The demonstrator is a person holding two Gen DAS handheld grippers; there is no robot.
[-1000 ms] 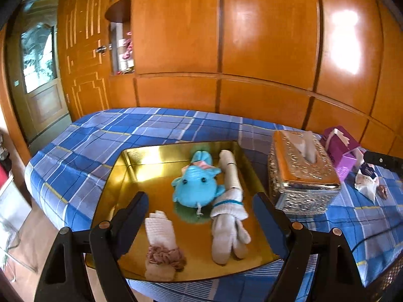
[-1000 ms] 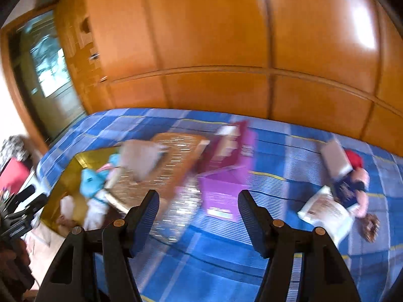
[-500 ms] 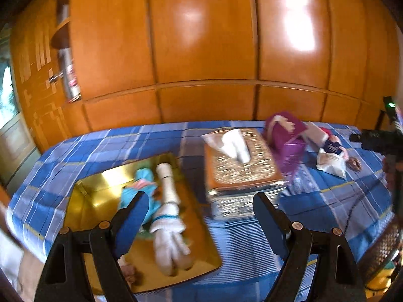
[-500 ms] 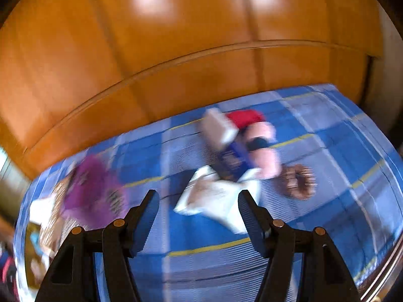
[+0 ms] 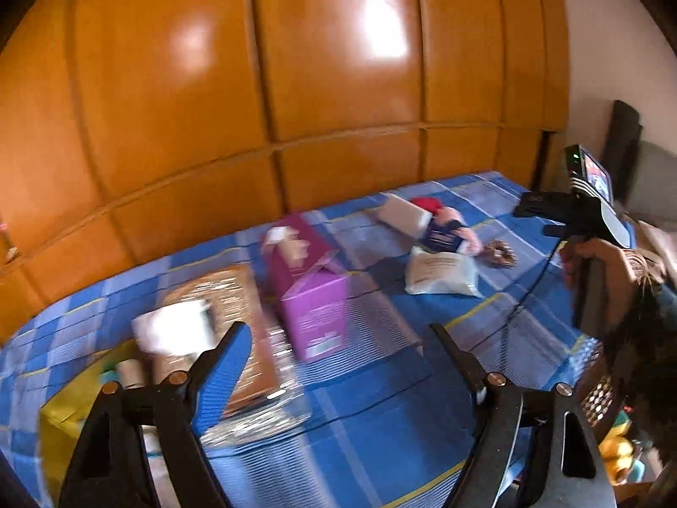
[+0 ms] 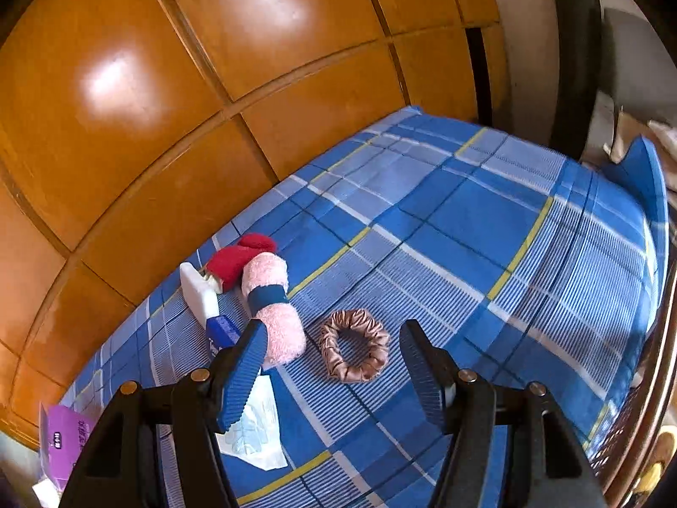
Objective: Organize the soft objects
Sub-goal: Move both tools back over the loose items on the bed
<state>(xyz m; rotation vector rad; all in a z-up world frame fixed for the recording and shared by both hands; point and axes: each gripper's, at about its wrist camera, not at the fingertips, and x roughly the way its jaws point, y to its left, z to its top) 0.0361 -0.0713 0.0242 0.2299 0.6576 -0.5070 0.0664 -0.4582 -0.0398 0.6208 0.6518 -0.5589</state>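
While both grippers are hovering over the blue plaid bedcover (image 6: 444,228), the scene is reading like this, near to far:
Right gripper (image 6: 332,364): jaws standing apart with nothing between them, hanging just above the cover
Brown satin scrunchie (image 6: 354,346): lying flat on the cover, showing between the right gripper's fingers, apart from both pads
Pink fluffy rolled sock with a navy band (image 6: 271,302): lying just left of the scrunchie, its far end touching a red fuzzy sock (image 6: 237,256)
Left gripper (image 5: 338,347): jaws have just been closing a little, nothing between them, gaping over the cover
Magenta cardboard tissue box (image 5: 309,292): blurred, sitting beyond the left gripper, beside an ornate metallic tissue holder (image 5: 228,334)
Gold tray (image 5: 63,419): showing at the lower left edge, contents too blurred to tell
Right hand (image 5: 601,262): gripping its handle at the right of the left wrist view
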